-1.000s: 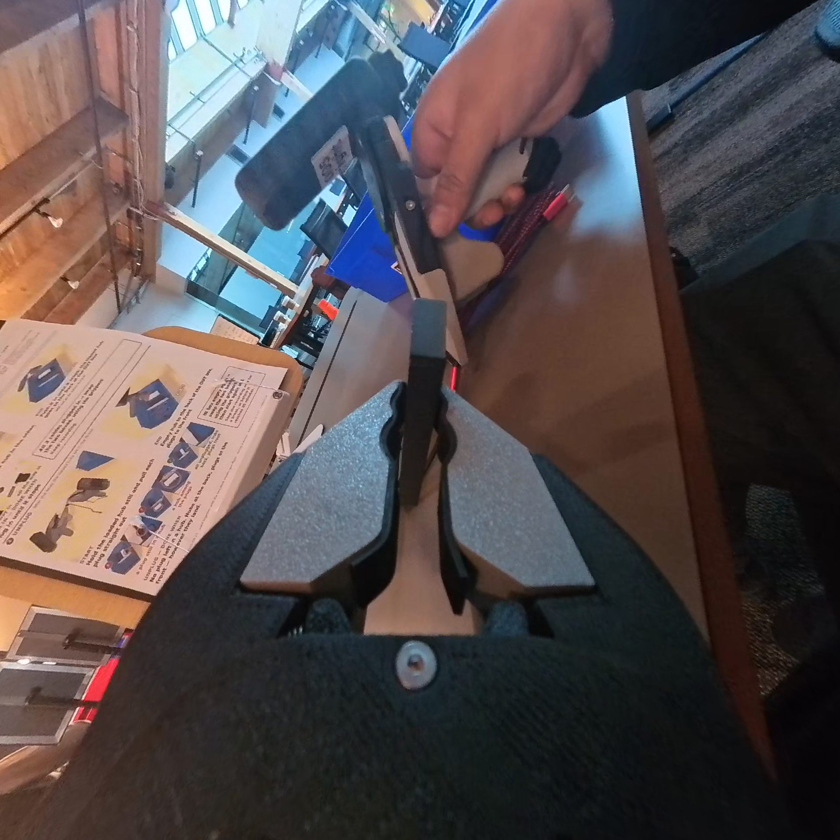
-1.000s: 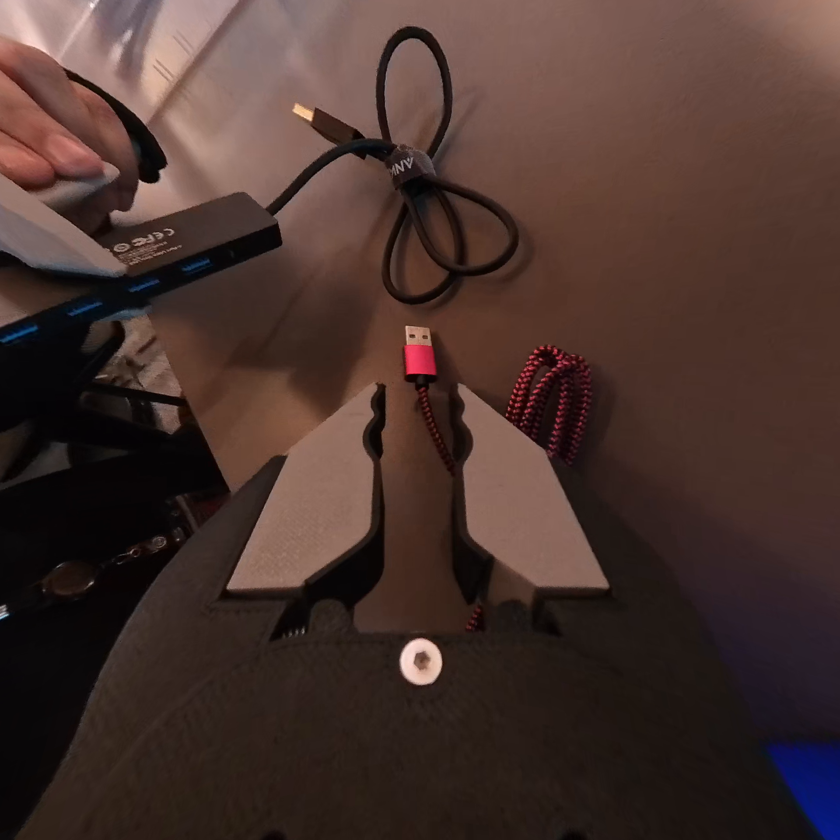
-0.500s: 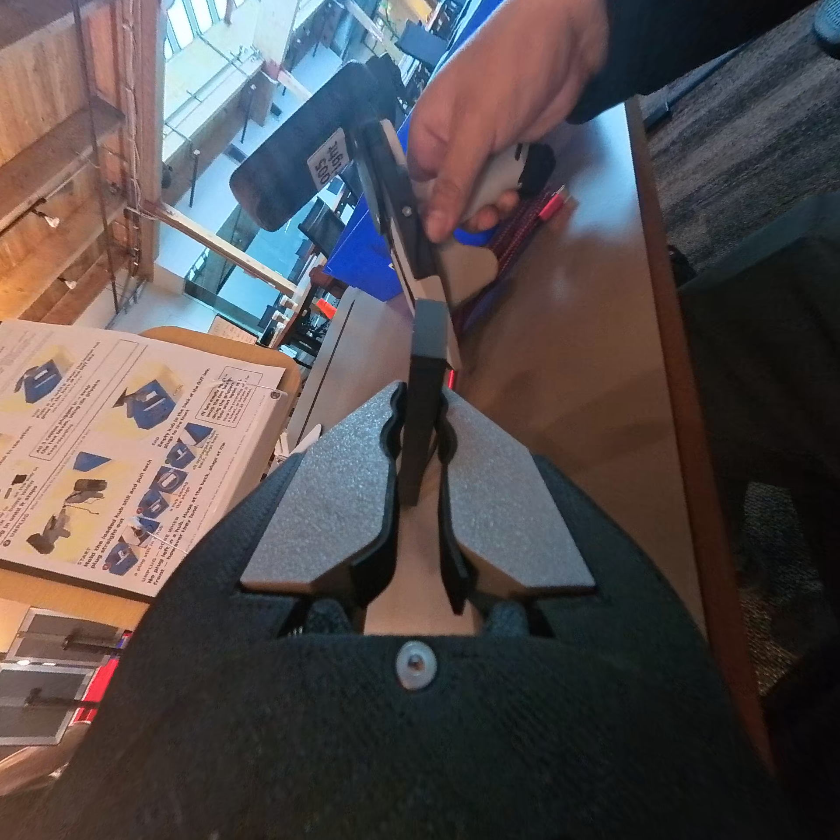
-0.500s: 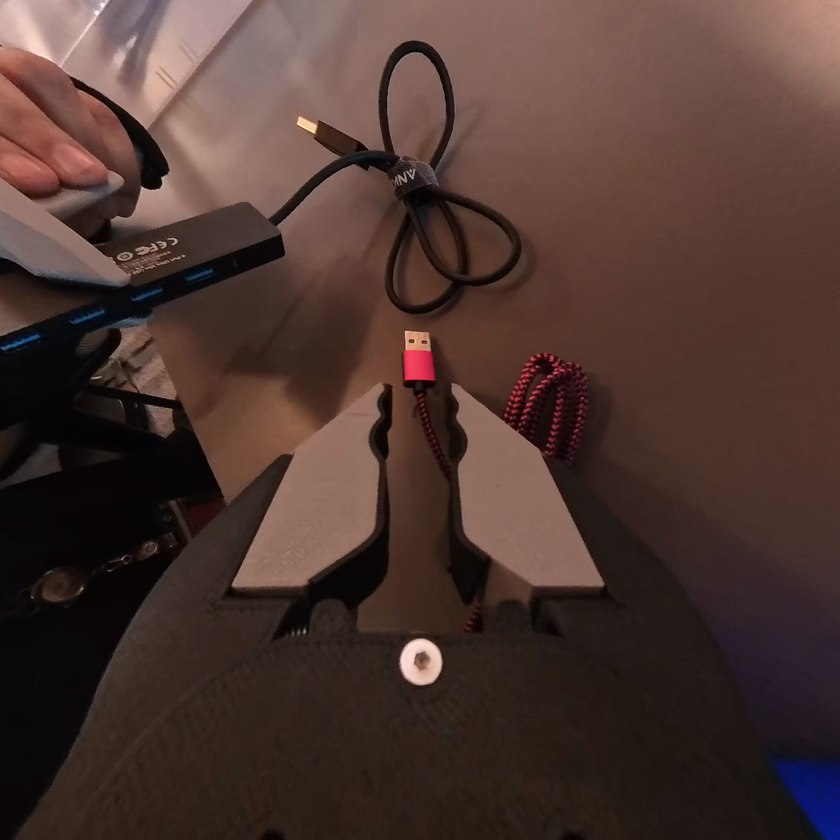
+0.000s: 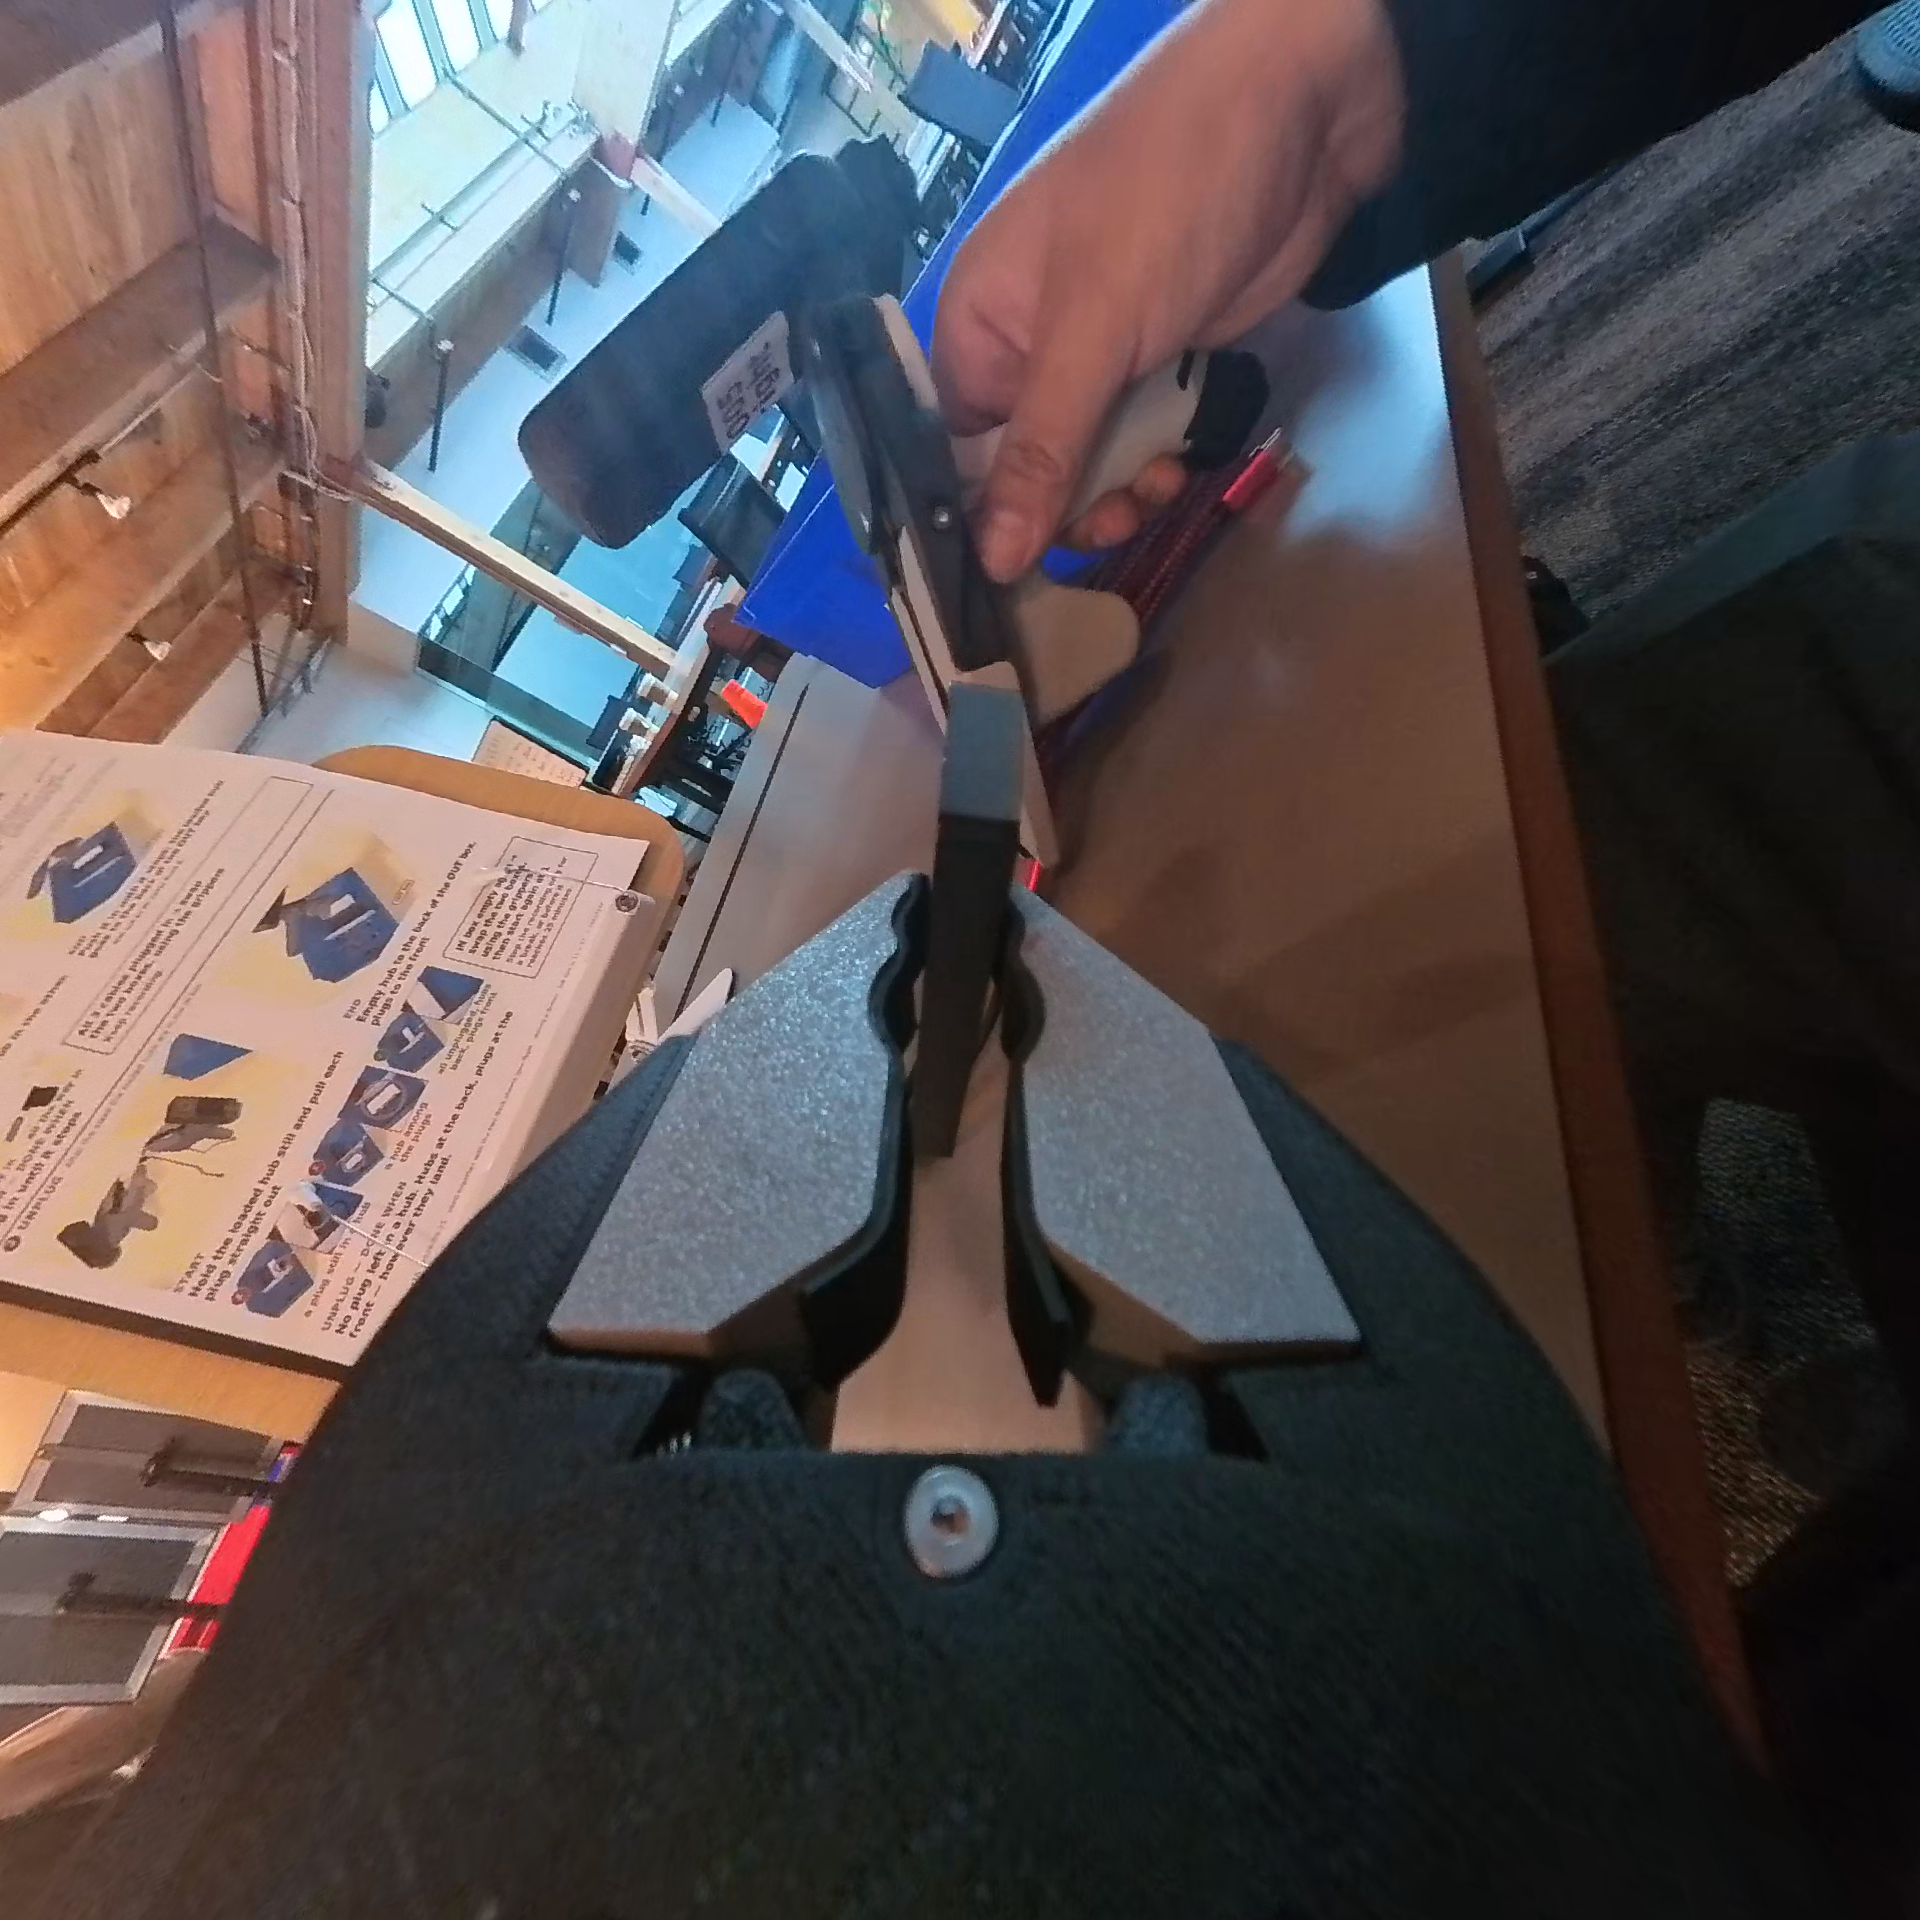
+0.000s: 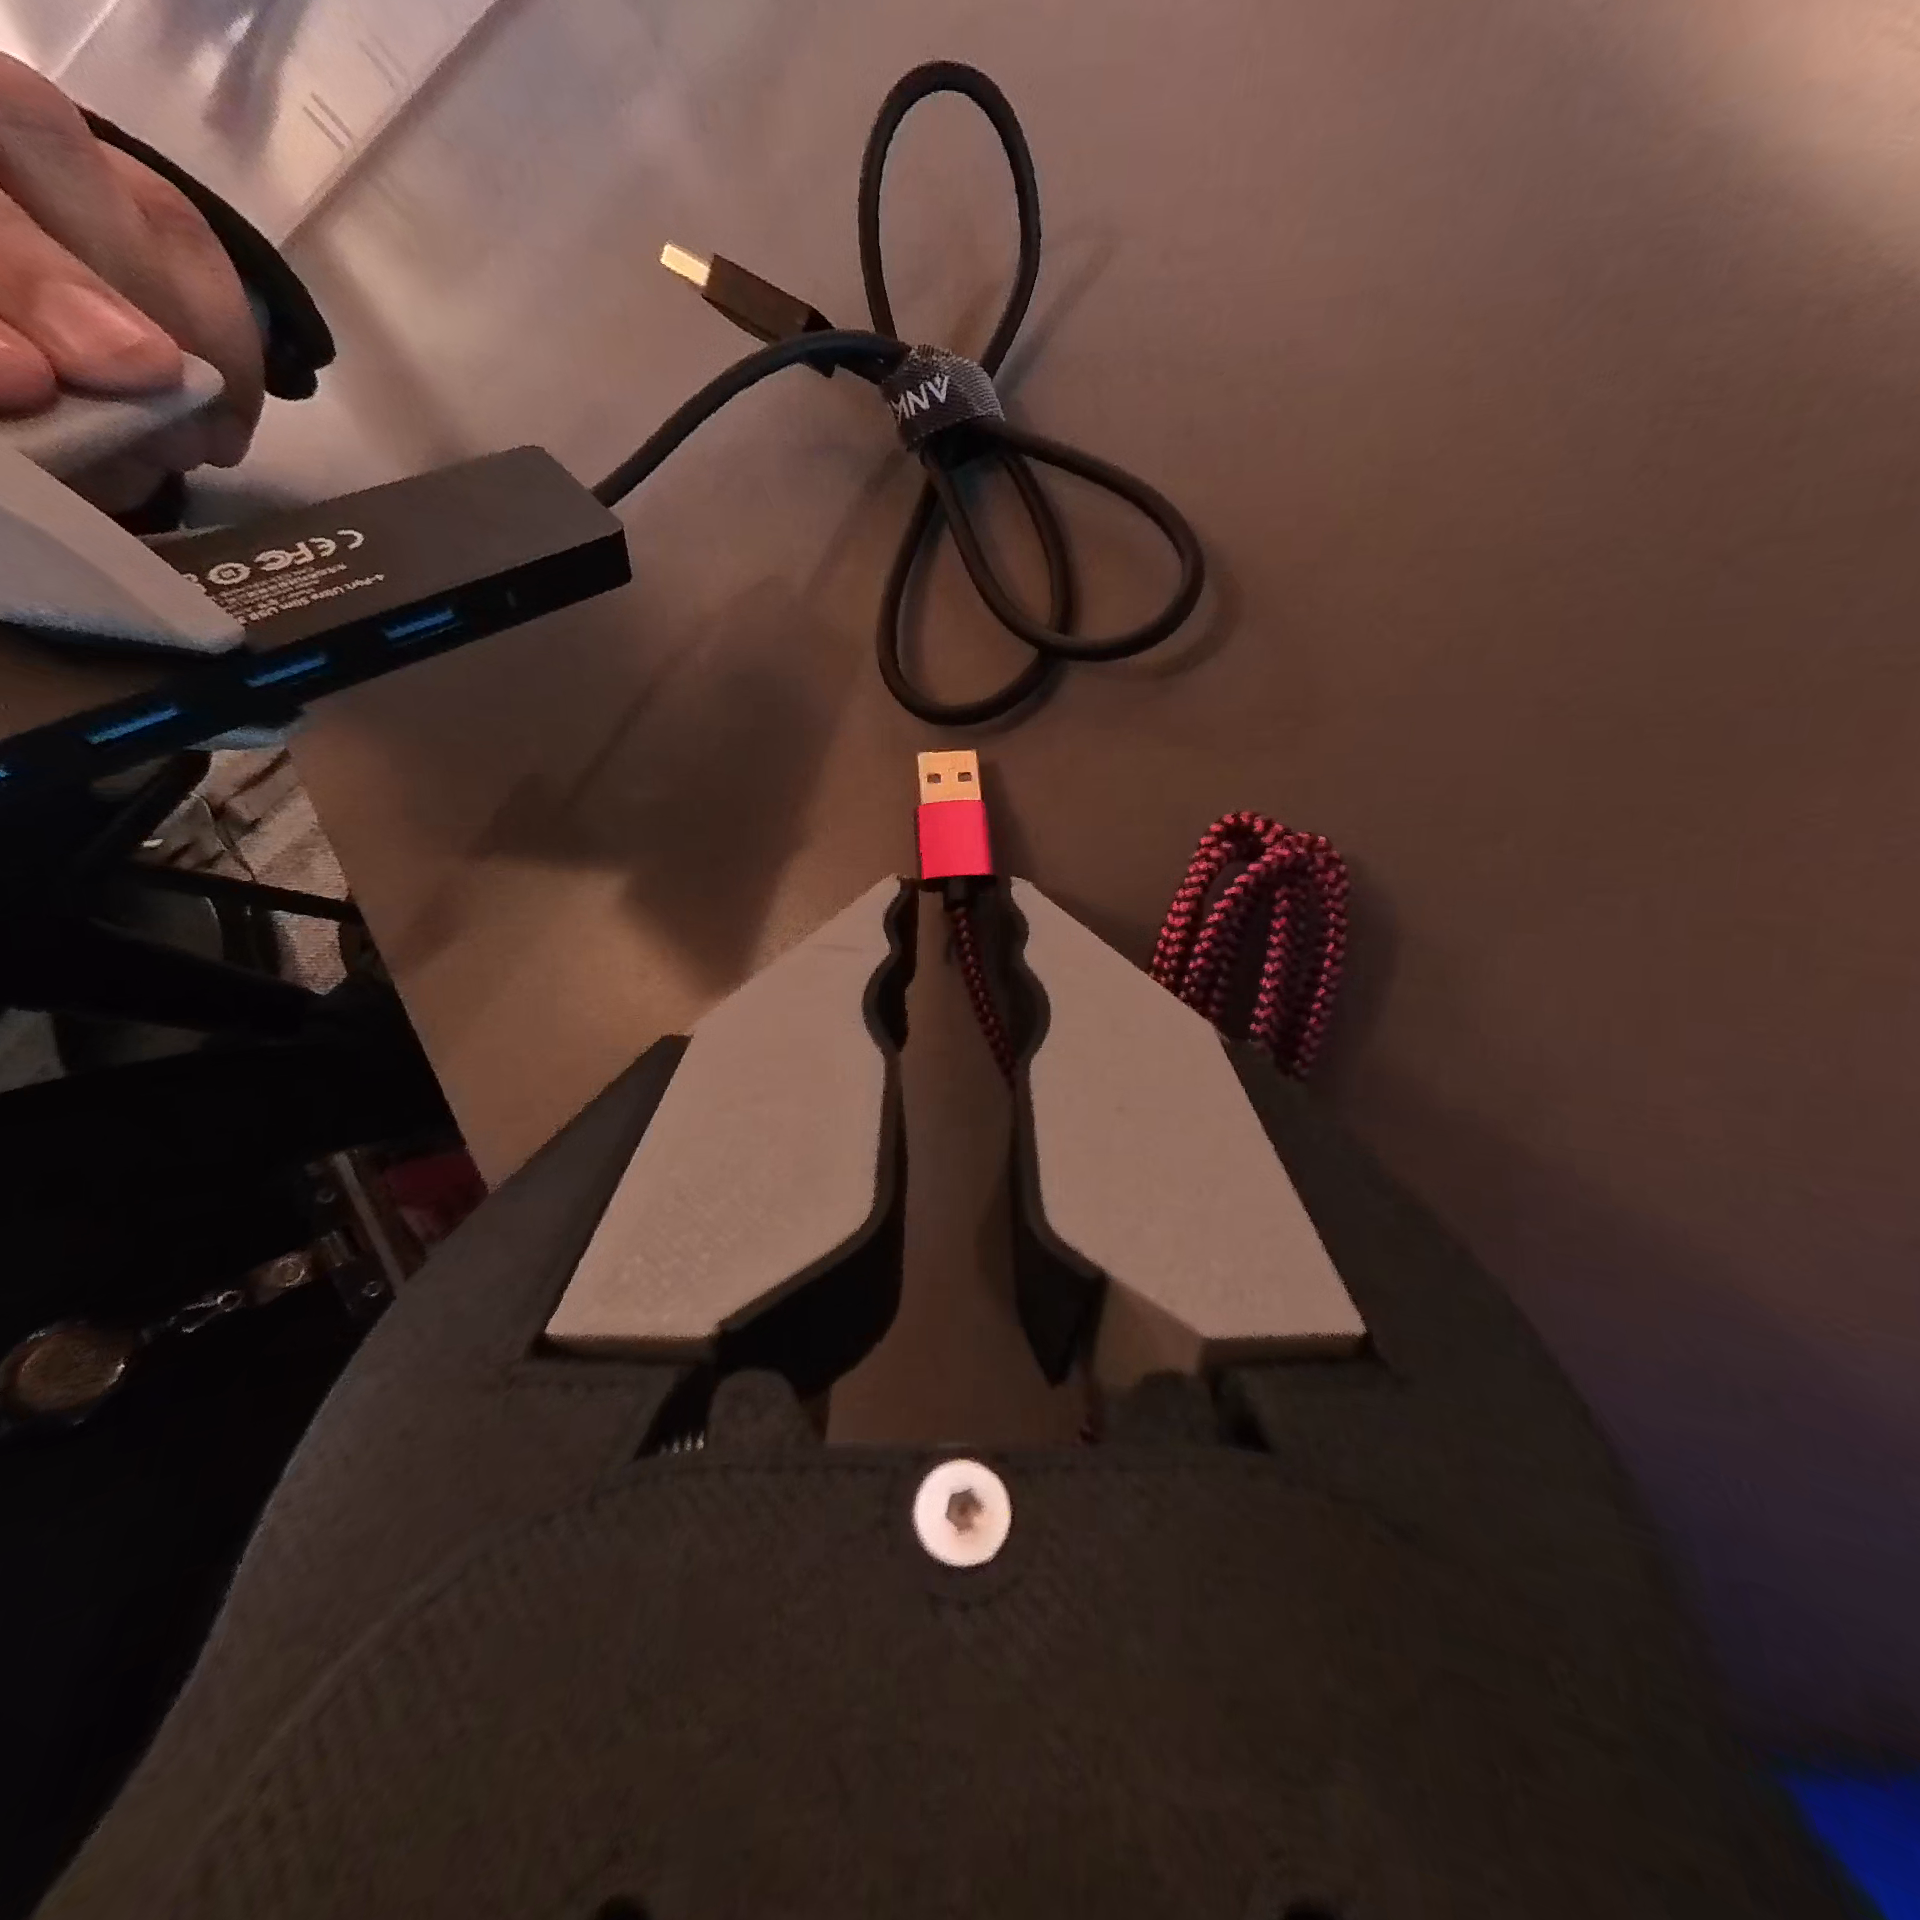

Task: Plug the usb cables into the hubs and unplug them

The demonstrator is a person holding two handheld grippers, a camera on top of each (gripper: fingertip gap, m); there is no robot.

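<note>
A tan counter (image 6: pixel 1455 520) with a dark wooden edge carries the things, and beyond it in the left wrist view lie an open hall with timber beams, a printed instruction sheet (image 5: pixel 260 1018) at the far left and a blue box (image 5: pixel 831 613) farther back. In that view the left claw (image 5: pixel 961 935) is closed on a thin black hub (image 5: pixel 966 914), which stands on edge between the two grey fingers and pokes out past their tips. Just beyond it a hand (image 5: pixel 1132 260) holds the other claw, with a red braided cable on the counter beneath it. In the right wrist view the same hub (image 6: pixel 395 582) shows at the left, held off the counter with a row of blue ports along its side, a hand (image 6: pixel 94 270) behind it. Its black cord (image 6: pixel 997 540) runs right to a strapped coil lying flat, its gold plug (image 6: pixel 727 286) pointing up and left. At the centre the right claw (image 6: pixel 961 899) is nearly closed around the red braided cable (image 6: pixel 977 997) just behind its red plug (image 6: pixel 953 831), which sticks out past the fingertips; whether the fingers actually press the cable cannot be told. The rest of that cable (image 6: pixel 1257 935) lies bunched to the right.
</note>
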